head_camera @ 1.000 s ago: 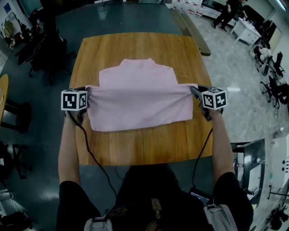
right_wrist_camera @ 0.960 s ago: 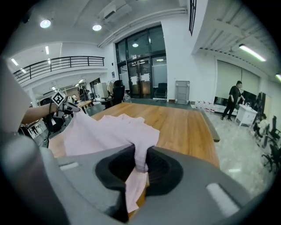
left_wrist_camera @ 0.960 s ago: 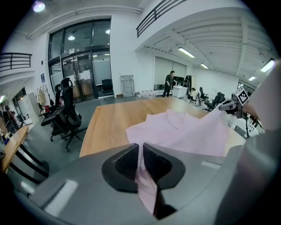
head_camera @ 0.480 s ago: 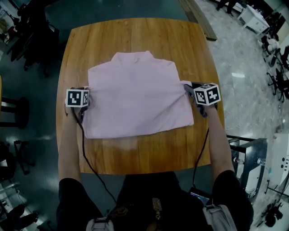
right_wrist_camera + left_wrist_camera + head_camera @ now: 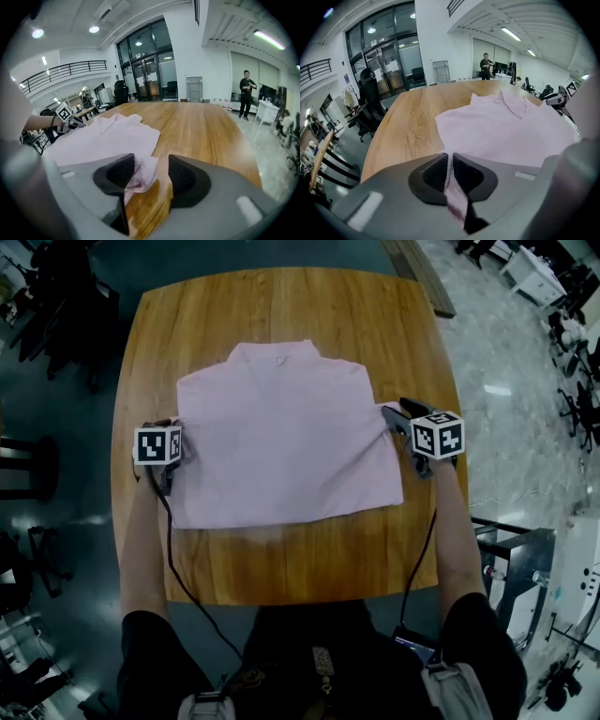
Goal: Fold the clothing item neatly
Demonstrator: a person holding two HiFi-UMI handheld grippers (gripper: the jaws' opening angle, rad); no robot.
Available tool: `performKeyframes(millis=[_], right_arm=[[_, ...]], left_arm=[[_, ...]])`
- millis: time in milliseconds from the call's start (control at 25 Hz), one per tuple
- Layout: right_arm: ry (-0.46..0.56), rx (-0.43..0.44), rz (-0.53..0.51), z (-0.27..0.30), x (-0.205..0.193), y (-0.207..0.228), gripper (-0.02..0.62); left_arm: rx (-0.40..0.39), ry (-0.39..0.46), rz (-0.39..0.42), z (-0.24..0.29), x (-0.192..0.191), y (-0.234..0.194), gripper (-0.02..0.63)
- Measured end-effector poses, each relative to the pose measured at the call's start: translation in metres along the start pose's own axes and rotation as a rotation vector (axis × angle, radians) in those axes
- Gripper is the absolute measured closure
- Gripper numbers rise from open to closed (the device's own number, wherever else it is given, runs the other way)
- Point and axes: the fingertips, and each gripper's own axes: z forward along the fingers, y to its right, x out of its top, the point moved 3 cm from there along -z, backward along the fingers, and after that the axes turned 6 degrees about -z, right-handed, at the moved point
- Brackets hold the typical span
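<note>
A pink shirt [image 5: 286, 437] lies folded flat on the round-cornered wooden table [image 5: 281, 306], collar toward the far side. My left gripper [image 5: 174, 426] sits at the shirt's left edge. In the left gripper view its jaws [image 5: 450, 161] are shut on a pinch of pink cloth [image 5: 506, 131]. My right gripper [image 5: 396, 416] rests at the shirt's right edge. Its jaws [image 5: 151, 161] have just been opening. A bunched corner of the shirt [image 5: 140, 173] lies against one pad, with a wide gap to the other. Bare tabletop [image 5: 206, 131] shows beyond.
Office chairs [image 5: 56, 324] stand off the table's left side, and wooden planks [image 5: 422, 277] lie on the floor at the far right. A metal stand [image 5: 516, 559] is near my right elbow. A person [image 5: 247, 93] stands far off.
Both grippers came down and forward, laying the lifted fold flat over the shirt. The right jaws went from pinching the cloth to standing apart. The left stayed shut.
</note>
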Motion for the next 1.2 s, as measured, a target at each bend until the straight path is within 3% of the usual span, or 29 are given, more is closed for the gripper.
performKeyframes(millis=[200,360,600,840,1000,1120,1200], right_arm=[[0.08,-0.054,-0.004,-0.02,0.023,0.002,0.376],[0.07,-0.028,-0.058,-0.028,0.027,-0.016,0.393],[0.038,0.032,-0.11,-0.032,0.014,-0.064,0.555],[-0.012,0.06,-0.106,-0.032,-0.006,-0.09,0.592],[-0.03,0.073,-0.096,-0.028,-0.018,-0.102,0.592],[-0.023,0.068,-0.091,-0.028,-0.02,-0.106,0.592],[-0.024,0.061,-0.091,-0.027,-0.02,-0.106,0.592]], left_arm=[[0.009,0.081,-0.023,-0.021,0.011,-0.001,0.543],[0.025,0.174,-0.022,-0.047,0.021,0.0,0.518],[0.019,0.248,-0.013,-0.078,0.02,0.002,0.474],[-0.007,0.224,-0.012,-0.083,0.011,-0.004,0.443],[-0.087,0.213,0.002,-0.085,0.008,0.004,0.308],[-0.043,0.233,0.012,-0.093,0.007,0.002,0.31],[-0.034,0.241,0.008,-0.096,0.004,0.005,0.352]])
